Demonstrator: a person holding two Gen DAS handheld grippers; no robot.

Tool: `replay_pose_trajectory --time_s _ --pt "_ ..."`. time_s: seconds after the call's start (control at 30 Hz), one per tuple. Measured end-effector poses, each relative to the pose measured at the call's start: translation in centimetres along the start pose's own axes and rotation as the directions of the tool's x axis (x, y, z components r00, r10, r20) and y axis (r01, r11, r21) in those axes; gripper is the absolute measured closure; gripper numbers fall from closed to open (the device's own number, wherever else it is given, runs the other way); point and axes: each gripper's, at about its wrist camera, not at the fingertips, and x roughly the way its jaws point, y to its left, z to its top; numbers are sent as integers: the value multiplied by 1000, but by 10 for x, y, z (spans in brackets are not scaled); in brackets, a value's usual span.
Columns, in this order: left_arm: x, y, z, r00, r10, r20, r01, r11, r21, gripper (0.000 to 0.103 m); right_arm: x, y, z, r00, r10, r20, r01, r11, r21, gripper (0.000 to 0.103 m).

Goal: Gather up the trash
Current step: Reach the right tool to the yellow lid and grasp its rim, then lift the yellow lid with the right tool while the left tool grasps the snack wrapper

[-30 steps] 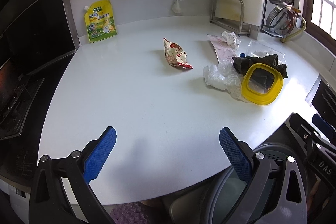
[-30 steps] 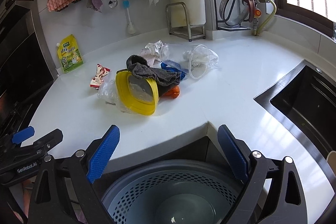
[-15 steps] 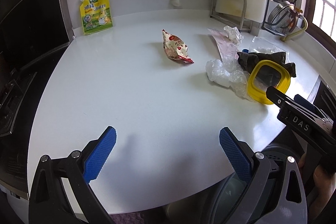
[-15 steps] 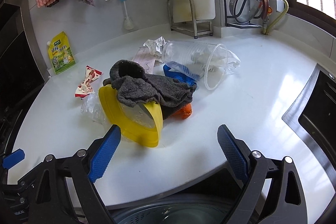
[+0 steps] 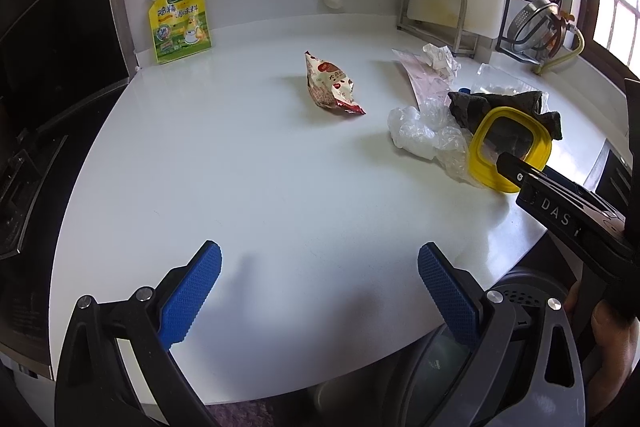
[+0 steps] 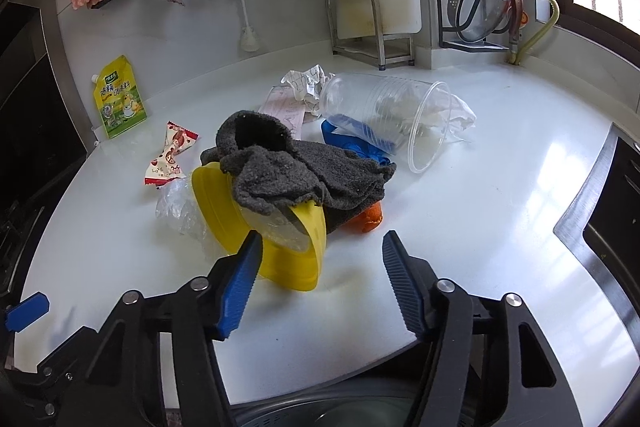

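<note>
Progress: early, as judged; nearly all trash is seen uncollected on the white countertop (image 6: pixel 500 187).

R gripper (image 6: pixel 320 279): jaws part-open and just been closing; the yellow plastic lid w/ clear centre (image 6: pixel 280 247) sits tilted just ahead of and partly between them, nearer the left blue pad. The right pad is clear of it; contact at the left pad can't be told, so no grip is counted yet.

L gripper (image 5: pixel 320 291): jaws released wide, nothing between them, only bare counter ahead.

Still left, relative to R jaws:
- dark grey fuzzy cloth (image 6: pixel 296 167), draped over the lid, straight ahead
- crumpled clear plastic film (image 6: pixel 180 211), ahead-left, touching the lid
- orange piece (image 6: pixel 370 219), half hidden under the cloth
- blue flat item (image 6: pixel 352 139) and clear plastic cup lying on its side (image 6: pixel 384 115), further ahead
- crumpled white paper (image 6: pixel 306 83) and pink sheet (image 6: pixel 282 109), behind the cloth
- red-white snack wrapper (image 6: pixel 172 155), ahead-left, apart from the pile

A grey perforated bin (image 5: pixel 528 295) is seen under the counter edge, below the jaws; its contents can't be told. The yellow seasoning pouch (image 6: pixel 118 99) leaning on the wall is prob. not trash.

Next, as judged: lid to be clamped, then dropped in the bin; the cloth may slide off.
</note>
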Motion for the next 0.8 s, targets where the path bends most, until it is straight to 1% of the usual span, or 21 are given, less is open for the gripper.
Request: replay_pose_trajectory --time_s 0.03,0.07,0.2,0.23,0.27,0.4,0.7,0.8 --pt "0 0 0 1000 -1 1 1 1000 -1 6 0 1 0 1000 3 -1 -3 1000 -7 54" --pt "0 0 0 1000 -2 2 2 1000 -2 6 0 2 0 1000 6 -2 -6 1000 -14 62" --pt "-1 0 -1 1000 -3 2 3 1000 -3 6 -1 3 0 1000 19 -2 -19 1000 -10 77" --pt "-1 0 -1 1000 -4 1 4 1000 -3 6 -1 3 0 1000 27 -6 -27 1000 -12 85" --pt "-2 0 -1 1000 -3 1 3 1000 -3 6 -2 4 -1 999 33 -8 -33 999 -16 88" --pt "-2 0 -1 1000 -5 1 5 1000 -5 6 -7 5 -5 998 59 2 -59 998 -12 93" --pt "-3 -3 0 1000 -11 5 11 1000 -10 6 -28 -6 -16 994 107 16 -108 994 26 94" --pt "-1 -3 2 1000 -10 9 10 1000 -15 6 -38 -12 -22 994 111 22 -112 993 33 94"
